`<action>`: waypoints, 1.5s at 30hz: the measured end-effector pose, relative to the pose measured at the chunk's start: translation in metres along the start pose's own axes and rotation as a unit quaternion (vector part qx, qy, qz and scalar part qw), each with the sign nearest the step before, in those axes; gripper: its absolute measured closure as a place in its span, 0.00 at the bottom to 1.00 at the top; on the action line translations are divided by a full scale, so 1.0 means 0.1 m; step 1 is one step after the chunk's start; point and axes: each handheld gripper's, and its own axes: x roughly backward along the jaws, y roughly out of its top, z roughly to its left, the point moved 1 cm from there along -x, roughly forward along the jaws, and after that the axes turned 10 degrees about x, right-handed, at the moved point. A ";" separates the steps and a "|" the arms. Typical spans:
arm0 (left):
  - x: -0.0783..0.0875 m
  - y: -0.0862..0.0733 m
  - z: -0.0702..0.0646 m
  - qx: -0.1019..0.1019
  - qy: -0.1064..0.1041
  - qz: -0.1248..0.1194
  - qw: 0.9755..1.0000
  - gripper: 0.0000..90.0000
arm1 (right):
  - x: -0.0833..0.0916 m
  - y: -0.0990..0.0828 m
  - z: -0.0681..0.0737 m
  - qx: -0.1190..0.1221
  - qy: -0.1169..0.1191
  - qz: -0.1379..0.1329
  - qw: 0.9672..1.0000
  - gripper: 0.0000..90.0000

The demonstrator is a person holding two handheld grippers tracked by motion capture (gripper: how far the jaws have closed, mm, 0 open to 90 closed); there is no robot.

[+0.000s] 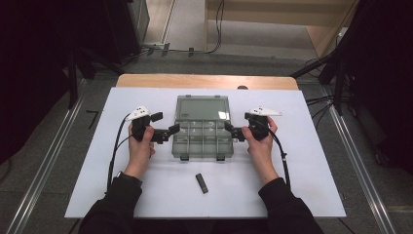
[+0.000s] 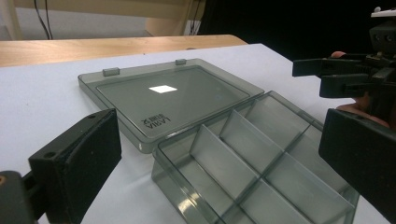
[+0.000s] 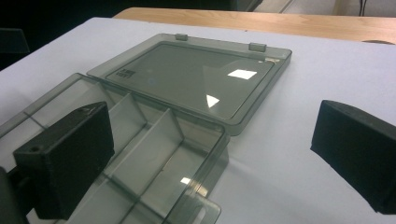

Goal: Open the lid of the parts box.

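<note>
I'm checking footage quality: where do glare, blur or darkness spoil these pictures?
High view: dark edges, soft focus, a faint shine on the box lid. Left gripper view: one bright glare patch on the lid, near jaws blurred. Right gripper view: two glare patches on the lid.

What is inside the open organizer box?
Nothing: the box's compartments visible in both gripper views show bare clear dividers and floor. Its lid lies flat behind it. The left gripper view's right jaw hides one far corner, so that compartment can't be checked there.
</note>
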 end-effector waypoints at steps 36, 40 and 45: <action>0.54 -0.41 -0.24 -0.028 0.001 -0.028 0.999 0.00 | 0.42 -0.21 0.37 0.033 0.043 -0.020 0.998 0.00; 0.64 -0.44 -0.25 -0.042 0.006 -0.032 0.999 0.00 | 0.47 -0.21 0.44 0.045 0.047 -0.019 0.998 0.00; 0.74 -0.48 -0.24 -0.040 0.017 -0.038 0.998 0.00 | 0.51 -0.20 0.50 0.051 0.051 -0.021 0.997 0.00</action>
